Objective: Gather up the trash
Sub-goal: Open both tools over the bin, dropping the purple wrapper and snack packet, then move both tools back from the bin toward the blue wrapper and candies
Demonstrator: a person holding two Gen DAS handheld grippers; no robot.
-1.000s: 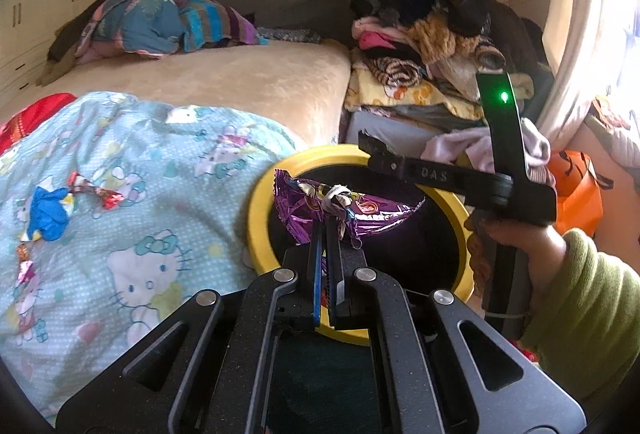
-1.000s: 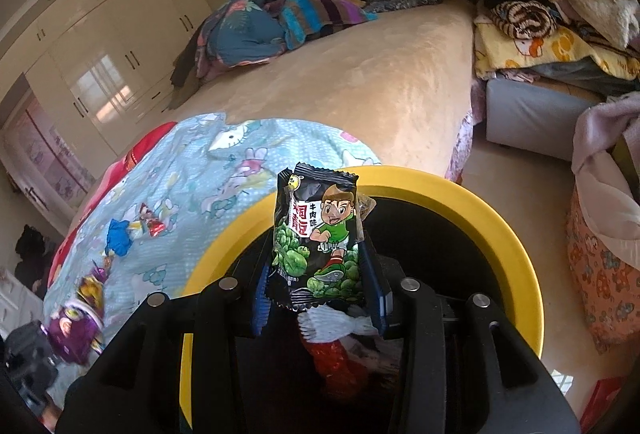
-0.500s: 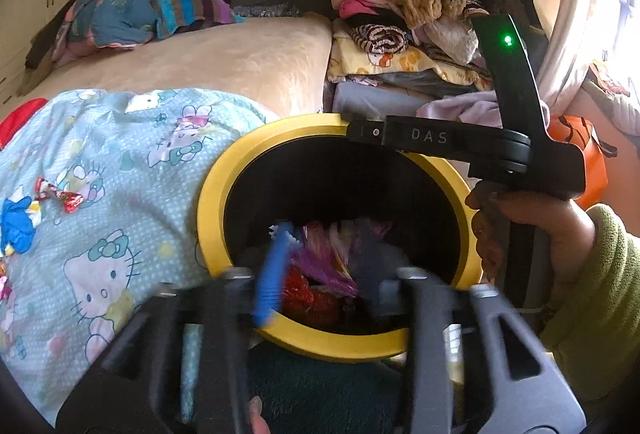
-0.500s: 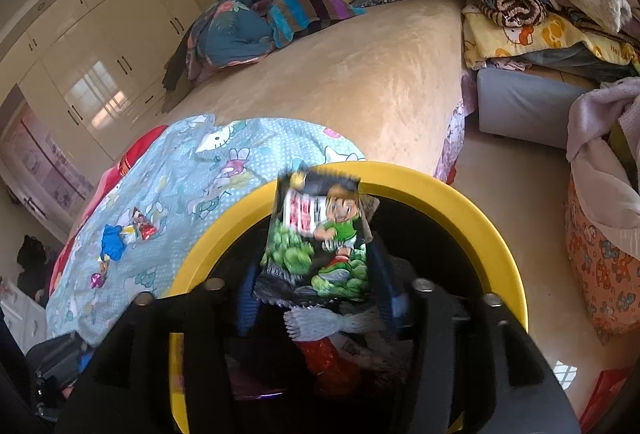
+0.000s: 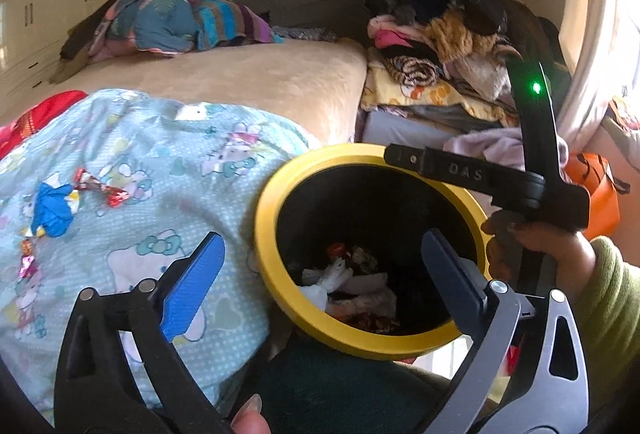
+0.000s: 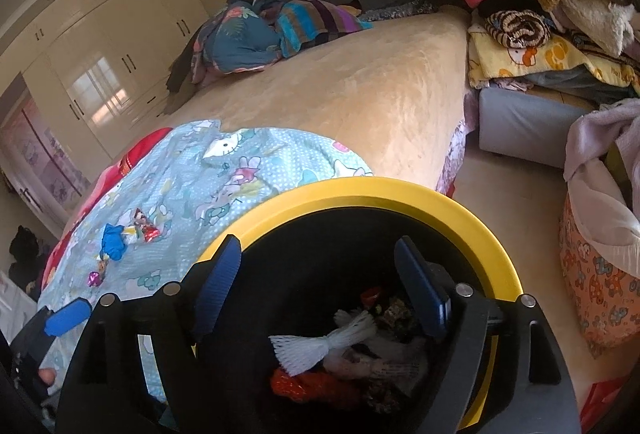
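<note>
A bin with a yellow rim (image 5: 264, 218) and a black inside stands against the bed. At its bottom lie a white foam net (image 6: 320, 342), a red wrapper (image 6: 312, 386) and other scraps. My left gripper (image 5: 320, 246) hangs over the bin's near-left rim, its jaws opening, with nothing between them. Directly above the bin's mouth (image 6: 400, 190) is my right gripper (image 6: 318, 246), its jaws also opening and nothing held. On the Hello Kitty blanket (image 5: 180, 162) a blue wrapper (image 5: 52, 210) lies beside a red candy wrapper (image 5: 108, 190). They also show in the right wrist view, blue wrapper (image 6: 114, 240).
A hand in a green sleeve (image 5: 536, 246) holds the right tool across the bin's far-right side. Folded clothes (image 5: 440, 46) are piled right of the beige bed (image 6: 360, 94). An orange patterned bag (image 6: 592, 274) stands on the floor at the right. White wardrobes (image 6: 100, 46) line the far wall.
The left gripper let go of the purple wrapper and the right let go of the green snack packet. Neither is clearly seen now. Both pairs of jaws spread wide.
</note>
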